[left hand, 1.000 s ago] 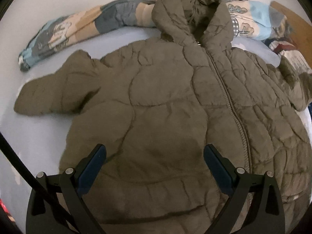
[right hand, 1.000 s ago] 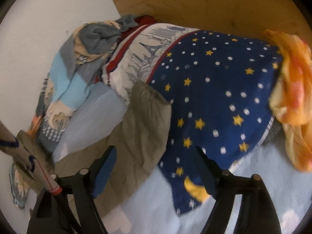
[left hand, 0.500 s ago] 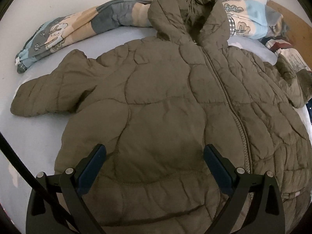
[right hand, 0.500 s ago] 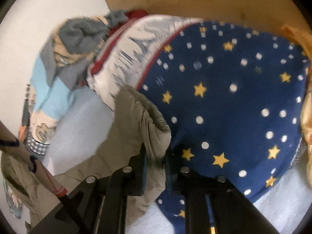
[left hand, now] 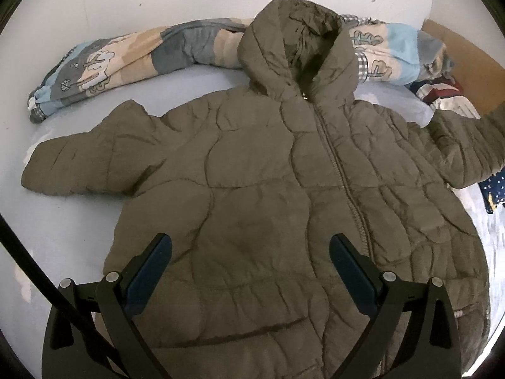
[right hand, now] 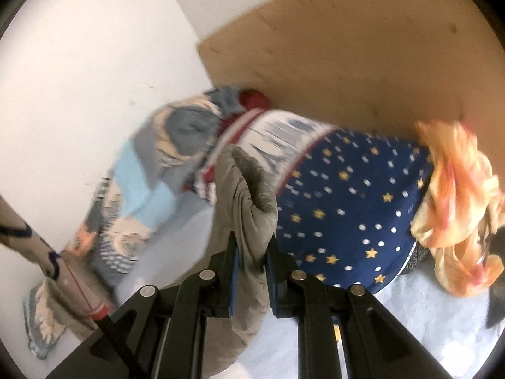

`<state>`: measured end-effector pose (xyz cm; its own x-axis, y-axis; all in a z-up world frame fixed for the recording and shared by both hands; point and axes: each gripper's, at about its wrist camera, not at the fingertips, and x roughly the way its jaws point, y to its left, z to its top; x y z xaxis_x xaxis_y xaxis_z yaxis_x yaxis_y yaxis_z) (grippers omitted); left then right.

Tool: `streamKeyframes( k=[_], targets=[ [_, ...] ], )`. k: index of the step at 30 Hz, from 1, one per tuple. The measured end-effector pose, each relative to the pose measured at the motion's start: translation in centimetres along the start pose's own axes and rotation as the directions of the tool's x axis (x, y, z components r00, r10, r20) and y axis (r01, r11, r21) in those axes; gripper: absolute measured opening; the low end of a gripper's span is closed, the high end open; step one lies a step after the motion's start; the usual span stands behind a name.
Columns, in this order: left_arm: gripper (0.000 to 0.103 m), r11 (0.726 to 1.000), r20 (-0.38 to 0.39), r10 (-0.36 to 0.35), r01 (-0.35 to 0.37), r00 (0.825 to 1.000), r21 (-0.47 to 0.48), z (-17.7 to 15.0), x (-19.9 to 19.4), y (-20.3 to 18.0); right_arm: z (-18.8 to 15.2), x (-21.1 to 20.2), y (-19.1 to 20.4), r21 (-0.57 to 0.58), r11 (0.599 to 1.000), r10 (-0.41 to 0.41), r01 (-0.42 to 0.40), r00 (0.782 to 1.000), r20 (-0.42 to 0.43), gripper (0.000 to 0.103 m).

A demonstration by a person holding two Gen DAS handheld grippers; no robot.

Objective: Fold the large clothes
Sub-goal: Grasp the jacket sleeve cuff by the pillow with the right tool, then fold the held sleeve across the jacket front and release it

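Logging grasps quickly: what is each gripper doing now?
Left gripper: open, holding nothing, above the jacket.
Right gripper: closed on the jacket sleeve.

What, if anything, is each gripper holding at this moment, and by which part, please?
The right gripper is shut on the olive jacket, pinching its sleeve near the cuff end. The left gripper is open above the jacket's lower front, holding nothing.
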<state>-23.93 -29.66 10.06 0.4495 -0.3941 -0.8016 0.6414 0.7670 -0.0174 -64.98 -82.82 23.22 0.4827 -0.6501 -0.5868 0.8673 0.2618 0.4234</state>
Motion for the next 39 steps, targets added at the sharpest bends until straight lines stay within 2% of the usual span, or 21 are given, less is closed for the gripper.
streamKeyframes(
  k=[4, 9, 14, 19, 23, 27, 29, 35, 39],
  targets=[
    [0.100, 1.000, 0.038, 0.006, -0.006, 0.999, -0.012, 0.1, -1.3, 0.6, -0.4, -4.2, 5.1, -0.056, 0.996, 0.073, -0.071, 0.997, 0.021, 0.016],
    [0.100, 0.997, 0.055, -0.022, 0.026, 0.998, -0.070, 0.2, -2.4, 2.5, -2.5, -9.1, 12.8, -0.145, 0.976, 0.165, -0.161, 0.986, 0.016, 0.016],
    [0.100, 0.990, 0.067, -0.030, 0.039, 0.997, -0.135, 0.3, -3.3, 5.0, -7.1, -12.3, 21.5, -0.234, 0.937, 0.259, -0.260, 0.965, -0.035, 0.016],
    [0.100, 0.979, 0.073, -0.046, 0.059, 0.996, -0.197, -0.1, -4.2, 7.7, -13.1, -13.1, 29.1, -0.342, 0.886, 0.301, -0.313, 0.950, -0.090, 0.016],
    [0.100, 0.976, 0.074, -0.039, 0.055, 0.996, -0.213, -0.3, -4.7, 9.1, -19.9, -11.3, 34.9, -0.414, 0.841, 0.302, -0.348, 0.937, -0.175, 0.016],
    [0.100, 0.975, 0.068, -0.042, 0.055, 0.997, -0.214, -0.3, -4.9, 9.9, -25.8, -8.7, 38.5, -0.449, 0.808, 0.294, -0.382, 0.921, -0.254, 0.016],
    [0.100, 0.975, 0.061, -0.039, 0.051, 0.997, -0.217, -0.2, -4.7, 10.1, -29.5, -6.6, 40.2, -0.448, 0.796, 0.287, -0.407, 0.905, -0.313, 0.016],
    [0.100, 0.972, 0.048, -0.031, 0.041, 0.998, -0.231, 0.0, -4.1, 10.3, -38.0, -0.7, 42.6, -0.469, 0.774, 0.226, -0.427, 0.876, -0.425, 0.016],
    [0.100, 0.968, 0.050, -0.012, 0.024, 0.999, -0.249, 0.2, -3.9, 10.6, -41.5, 1.9, 42.8, -0.452, 0.767, 0.228, -0.456, 0.851, -0.473, 0.016]
  ],
)
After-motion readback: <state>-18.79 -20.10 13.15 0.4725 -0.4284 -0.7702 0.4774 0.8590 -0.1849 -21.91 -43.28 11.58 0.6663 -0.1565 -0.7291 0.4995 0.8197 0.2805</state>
